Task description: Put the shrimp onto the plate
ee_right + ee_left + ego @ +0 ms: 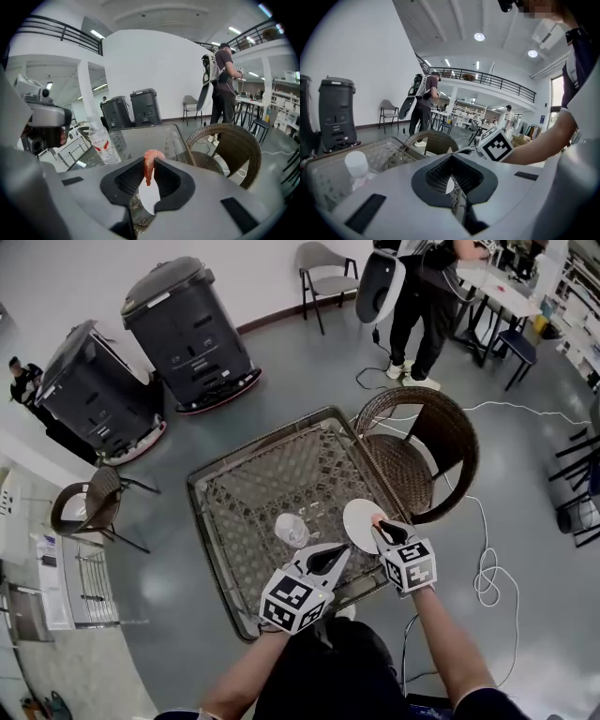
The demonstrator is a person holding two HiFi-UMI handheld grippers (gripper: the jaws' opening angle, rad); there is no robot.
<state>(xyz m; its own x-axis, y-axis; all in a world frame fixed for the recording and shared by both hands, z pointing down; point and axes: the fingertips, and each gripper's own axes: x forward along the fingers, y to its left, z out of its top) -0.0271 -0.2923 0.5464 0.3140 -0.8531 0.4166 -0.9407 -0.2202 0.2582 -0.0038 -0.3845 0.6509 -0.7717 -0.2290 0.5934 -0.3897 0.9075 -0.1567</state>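
Two grippers: I work both over the glass-topped woven wicker table (246,486); only the right one carries anything.
Right gripper (150,173): its jaws are pinched on the small pink curled shrimp (148,164), which hangs between the dark pads with its thin end pointing down.
Shrimp position: in the air over the round white plate (358,514), above the plate's right part in the head view, and I judge it has not touched down.
Left gripper (451,177): jaws drawn together with nothing in them, parked just beside the plate's near-left edge.
Clear plastic bottle with a red label (101,139): stands on the table left of the plate, apart from the shrimp.
Step in hand: the set-down. I would shift the shrimp toward the plate's middle, lower it until the thin end nearly meets the surface, then part the jaws slowly.
Risk: released high or near the rim, the shrimp could roll off onto the glass, or cling to one pad.
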